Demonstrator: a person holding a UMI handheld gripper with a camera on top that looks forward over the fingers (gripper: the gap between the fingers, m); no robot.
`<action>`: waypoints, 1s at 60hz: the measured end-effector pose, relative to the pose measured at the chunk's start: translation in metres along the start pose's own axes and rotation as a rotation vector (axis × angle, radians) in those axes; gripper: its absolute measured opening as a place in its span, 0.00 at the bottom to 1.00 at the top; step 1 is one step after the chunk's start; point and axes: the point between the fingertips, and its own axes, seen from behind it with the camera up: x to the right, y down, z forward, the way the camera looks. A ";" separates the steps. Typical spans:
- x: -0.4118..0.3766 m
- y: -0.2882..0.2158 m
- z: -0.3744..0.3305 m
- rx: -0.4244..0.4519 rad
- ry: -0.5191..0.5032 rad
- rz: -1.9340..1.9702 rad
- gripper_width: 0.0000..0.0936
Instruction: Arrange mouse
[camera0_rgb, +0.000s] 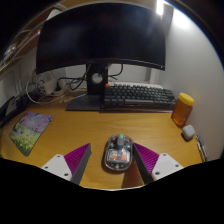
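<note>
A small grey computer mouse (118, 154) is seen on the wooden worktop (80, 125), standing between the parted fingers (73, 162) with gaps either side. The grasp appears pending; closing squarely on its flanks seems called for next.

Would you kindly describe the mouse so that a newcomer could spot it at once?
Start at the big monitor, then drop past the keyboard to the wooden desk's near edge. There the mouse sits between the open gripper fingers: grey, with multicoloured lights.
</note>
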 end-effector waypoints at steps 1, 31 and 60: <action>0.000 -0.001 0.002 -0.003 -0.002 0.000 0.93; 0.001 -0.018 0.014 -0.040 0.059 0.006 0.38; -0.233 -0.163 -0.044 0.099 -0.146 0.080 0.37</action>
